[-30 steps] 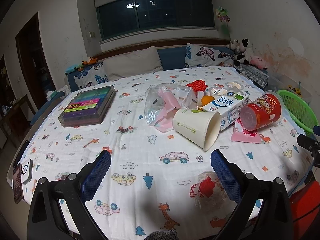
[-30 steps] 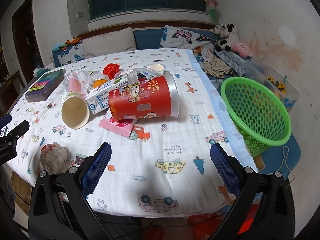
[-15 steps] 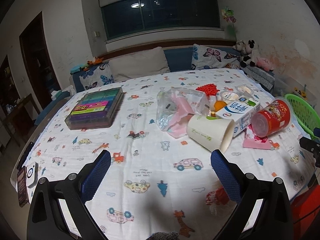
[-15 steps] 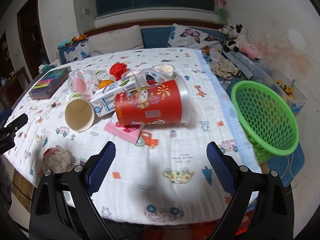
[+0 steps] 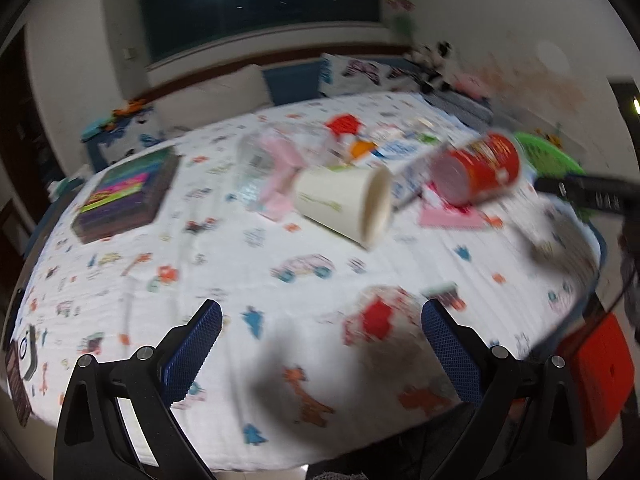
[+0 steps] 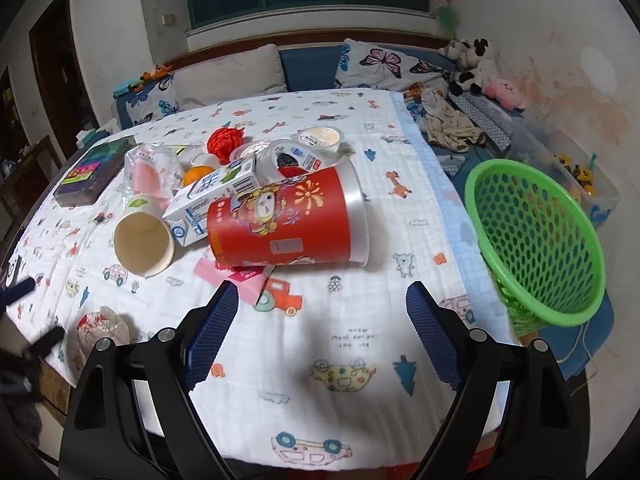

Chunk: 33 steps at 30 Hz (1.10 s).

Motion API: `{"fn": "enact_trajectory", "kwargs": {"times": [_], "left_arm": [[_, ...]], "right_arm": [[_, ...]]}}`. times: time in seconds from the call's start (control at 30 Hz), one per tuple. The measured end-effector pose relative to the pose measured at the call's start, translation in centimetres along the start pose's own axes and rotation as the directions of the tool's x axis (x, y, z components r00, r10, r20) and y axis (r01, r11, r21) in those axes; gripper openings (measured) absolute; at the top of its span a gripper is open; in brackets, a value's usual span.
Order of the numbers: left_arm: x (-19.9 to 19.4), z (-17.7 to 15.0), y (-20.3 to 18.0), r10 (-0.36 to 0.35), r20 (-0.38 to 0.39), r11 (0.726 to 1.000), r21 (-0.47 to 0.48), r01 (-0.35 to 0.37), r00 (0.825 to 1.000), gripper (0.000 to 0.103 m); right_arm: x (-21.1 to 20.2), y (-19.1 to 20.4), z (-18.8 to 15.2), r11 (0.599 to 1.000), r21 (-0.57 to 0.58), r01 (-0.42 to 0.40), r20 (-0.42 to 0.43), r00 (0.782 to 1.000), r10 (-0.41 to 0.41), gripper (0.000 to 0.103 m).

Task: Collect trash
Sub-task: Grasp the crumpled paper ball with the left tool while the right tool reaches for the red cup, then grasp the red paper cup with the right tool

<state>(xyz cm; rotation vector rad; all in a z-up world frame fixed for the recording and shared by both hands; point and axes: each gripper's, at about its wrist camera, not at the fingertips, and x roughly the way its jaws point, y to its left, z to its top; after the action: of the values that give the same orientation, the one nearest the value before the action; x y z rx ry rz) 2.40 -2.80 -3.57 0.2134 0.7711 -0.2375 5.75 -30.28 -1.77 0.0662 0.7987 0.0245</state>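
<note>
Both claws are spread wide with nothing between the pads: the right gripper hangs over the near edge of the table, and the left gripper does the same in a badly motion-blurred view. The trash sits in a heap mid-table. A big red cup lies on its side, touching a milk carton that leans against it, and a pink wrapper sticks out from under it. Just left of that, a white paper cup lies tipped with its mouth facing the camera, and it looks empty inside. Behind are a clear plastic bag with something pink in it, a sealed pudding cup and a red ball of netting. A crumpled wrapper lies alone near the front left edge. The green basket leans at the table's right edge, mouth tilted toward the table, nothing visible in it.
</note>
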Motion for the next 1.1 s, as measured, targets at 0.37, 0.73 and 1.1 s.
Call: {"fn": "enact_trajectory", "kwargs": {"times": [0.37, 0.73, 1.1], "left_arm": [[3.7, -0.2, -2.2, -0.068, -0.092, 0.996, 0.049, 0.073, 0.993, 0.069], [3.0, 0.5, -2.1, -0.128, -0.060, 0.989, 0.068, 0.132, 0.990, 0.044], [1.4, 4.8, 0.3, -0.141, 0.037, 0.989, 0.047, 0.140, 0.989, 0.044]], "right_arm": [[1.9, -1.2, 1.8, 0.996, 0.068, -0.055, -0.031, 0.998, 0.057, 0.085], [3.0, -0.6, 3.8, 0.998, 0.028, -0.060, -0.031, 0.998, 0.061, 0.090], [4.4, -3.9, 3.0, 0.961, 0.256, -0.108, -0.079, 0.988, 0.132, 0.088]]}}
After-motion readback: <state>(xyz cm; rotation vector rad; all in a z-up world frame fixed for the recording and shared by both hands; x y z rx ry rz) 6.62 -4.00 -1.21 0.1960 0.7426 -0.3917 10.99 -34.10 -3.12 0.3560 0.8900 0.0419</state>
